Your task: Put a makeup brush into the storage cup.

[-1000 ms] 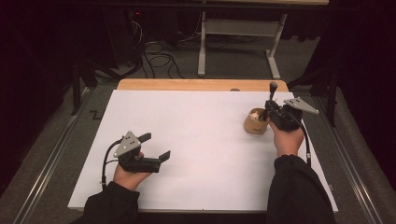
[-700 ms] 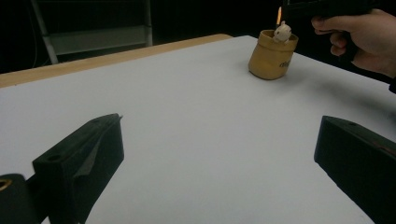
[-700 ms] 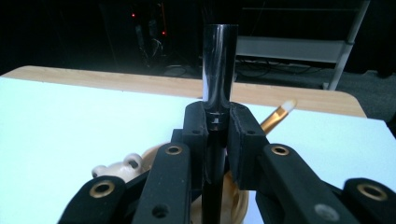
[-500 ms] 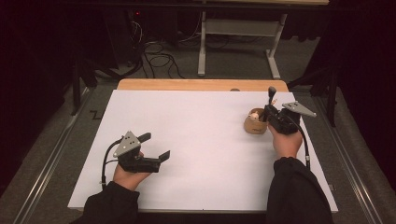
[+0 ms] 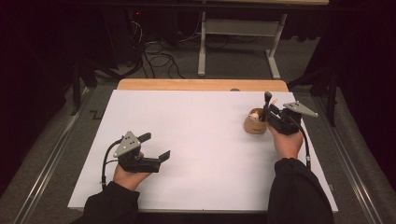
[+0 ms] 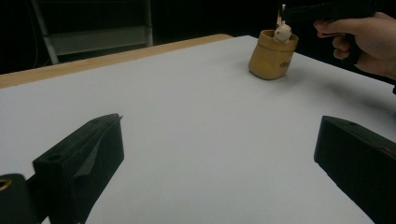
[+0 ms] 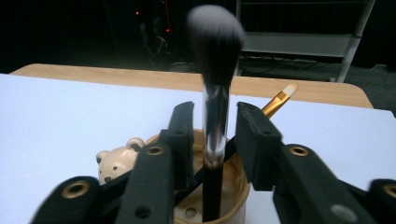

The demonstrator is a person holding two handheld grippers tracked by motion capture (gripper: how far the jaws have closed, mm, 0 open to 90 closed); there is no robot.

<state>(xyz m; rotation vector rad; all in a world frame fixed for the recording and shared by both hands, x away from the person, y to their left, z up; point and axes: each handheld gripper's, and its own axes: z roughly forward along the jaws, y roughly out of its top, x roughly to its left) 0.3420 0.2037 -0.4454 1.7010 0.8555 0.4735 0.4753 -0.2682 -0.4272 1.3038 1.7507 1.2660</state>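
Brushwork is the business in hand: the right tongs (image 7: 214, 140) stand over a tan cup (image 5: 255, 124) at the right side of the white desk (image 5: 201, 140), with a dark-handled makeup brush (image 7: 214, 88) upright between their jaws. In the right gripper view the jaws flank the brush's silver ferrule closely, yet slim gaps seem to show on both sides, so whether they actually clamp it cannot be told; the handle's lower end reaches down inside the cup. A second, slimmer brush with a gold ferrule (image 7: 279, 98) leans out of the cup behind, and a small bear figure (image 7: 116, 161) sits at the cup's rim on the camera's left. The left tongs (image 5: 156, 148) rest near the front left of the desk, well apart from the cup, jaws wide apart and holding nothing, as the left gripper view shows with bare desk between them. The step looks like the moment of either seating the big brush in the cup or drawing it out; the pictures alone do not settle which. If it is being placed, the next move calls for parting the jaws and lifting straight up so the bristles are not caught and the light cup is not tipped. If it is being taken, it calls for a firm squeeze on the ferrule and a vertical pull clear of the slimmer brush.
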